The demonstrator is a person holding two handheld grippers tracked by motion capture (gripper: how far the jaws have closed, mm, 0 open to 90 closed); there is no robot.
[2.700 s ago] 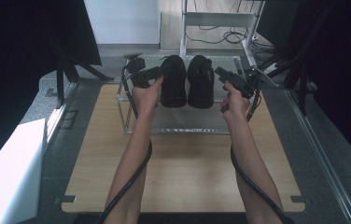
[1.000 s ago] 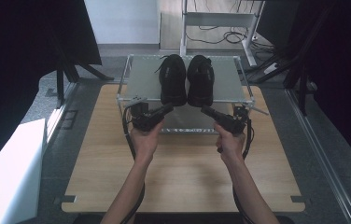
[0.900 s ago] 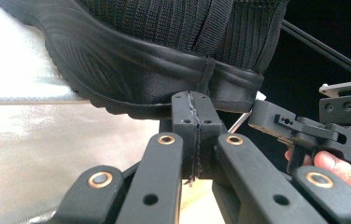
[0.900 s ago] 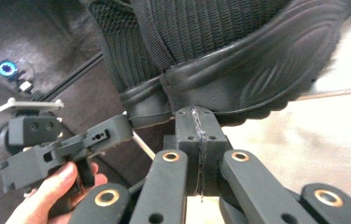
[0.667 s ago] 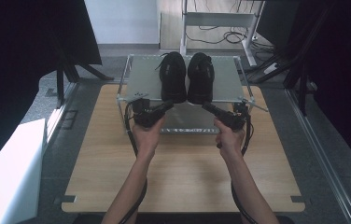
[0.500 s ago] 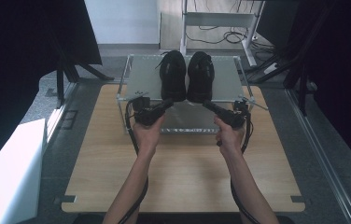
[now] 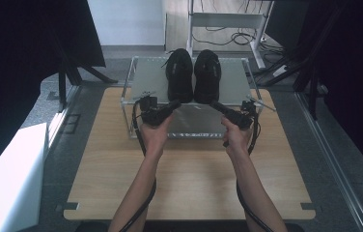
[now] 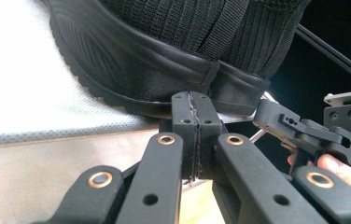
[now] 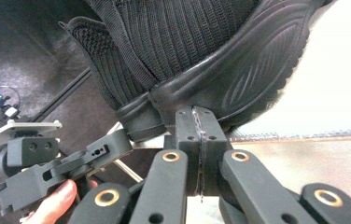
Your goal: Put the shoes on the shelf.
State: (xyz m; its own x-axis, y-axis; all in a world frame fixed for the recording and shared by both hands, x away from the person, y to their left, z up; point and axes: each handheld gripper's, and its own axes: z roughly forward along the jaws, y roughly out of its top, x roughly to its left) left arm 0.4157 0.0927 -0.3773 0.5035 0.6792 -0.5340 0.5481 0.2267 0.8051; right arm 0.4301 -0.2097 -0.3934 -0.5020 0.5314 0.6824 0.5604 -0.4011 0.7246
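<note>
A pair of black knit shoes, the left shoe (image 7: 179, 72) and the right shoe (image 7: 207, 72), stands side by side on the grey top of a clear-sided rack (image 7: 146, 79), heels toward me. My left gripper (image 7: 175, 103) points at the left shoe's heel (image 8: 164, 51), jaws pressed together with nothing between them (image 8: 193, 100). My right gripper (image 7: 214, 103) points at the right shoe's heel (image 9: 211, 56), its jaws also shut and empty (image 9: 200, 116). Both tips sit just short of the heels, at the rack's near edge. Each gripper view catches the other gripper off to the side.
The rack stands at the far end of a wooden table (image 7: 189, 183). A white box (image 7: 10, 179) lies left of the table, with black stand legs (image 7: 73, 72) behind it. A desk frame with cables (image 7: 228, 19) is at the back, dark curtains on both sides.
From beside the shoes, both hands drew back toward me to the rack's front. Over the last second they crept forward again toward the heels. Both jaws stayed shut.
</note>
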